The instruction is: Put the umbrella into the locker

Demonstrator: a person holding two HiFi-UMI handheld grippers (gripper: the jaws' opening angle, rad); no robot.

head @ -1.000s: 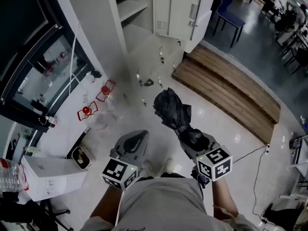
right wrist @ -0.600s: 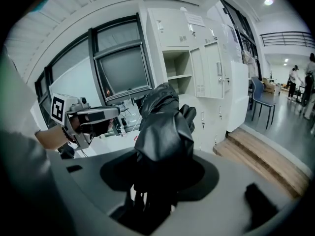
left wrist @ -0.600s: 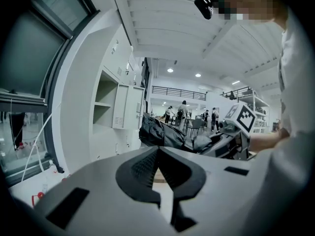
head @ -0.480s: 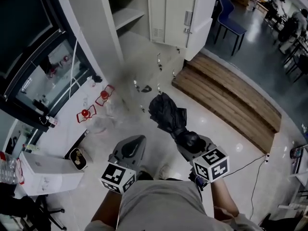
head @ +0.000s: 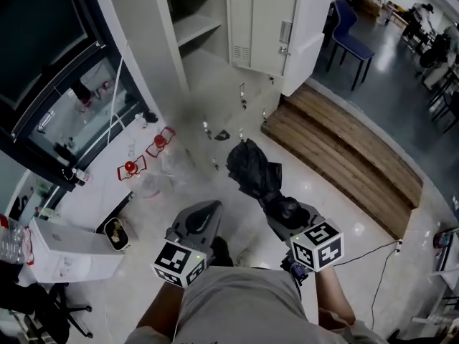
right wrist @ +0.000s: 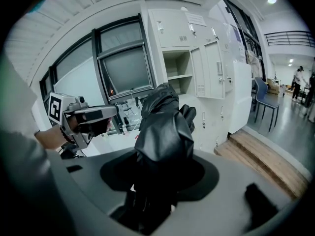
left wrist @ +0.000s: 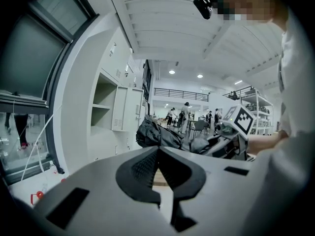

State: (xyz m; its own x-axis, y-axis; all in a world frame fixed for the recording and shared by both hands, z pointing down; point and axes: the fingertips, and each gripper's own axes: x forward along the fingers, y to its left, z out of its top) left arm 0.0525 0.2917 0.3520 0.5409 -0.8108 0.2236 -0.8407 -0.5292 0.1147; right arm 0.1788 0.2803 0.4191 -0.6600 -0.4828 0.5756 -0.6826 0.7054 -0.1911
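Observation:
A folded black umbrella (head: 251,169) sticks up and forward out of my right gripper (head: 277,205), which is shut on its lower end. In the right gripper view the umbrella (right wrist: 165,124) fills the middle between the jaws. The pale metal locker (head: 197,27) stands ahead with its door (head: 262,24) swung open and an empty shelf showing; the same locker (right wrist: 179,75) is beyond the umbrella's tip. My left gripper (head: 196,221) is beside the right one, shut with nothing in it; its pads (left wrist: 147,167) meet. The umbrella (left wrist: 156,134) shows past them.
A low wooden step (head: 344,145) lies right of the locker, with a blue chair (head: 351,31) behind it. Red wire items (head: 147,153) and clear plastic litter the floor at left. A white box (head: 72,253) sits near my left side. People stand far off.
Both grippers and the umbrella have been carried toward the locker. More of its open compartment and shelf has come into view at the top. The grips are unchanged.

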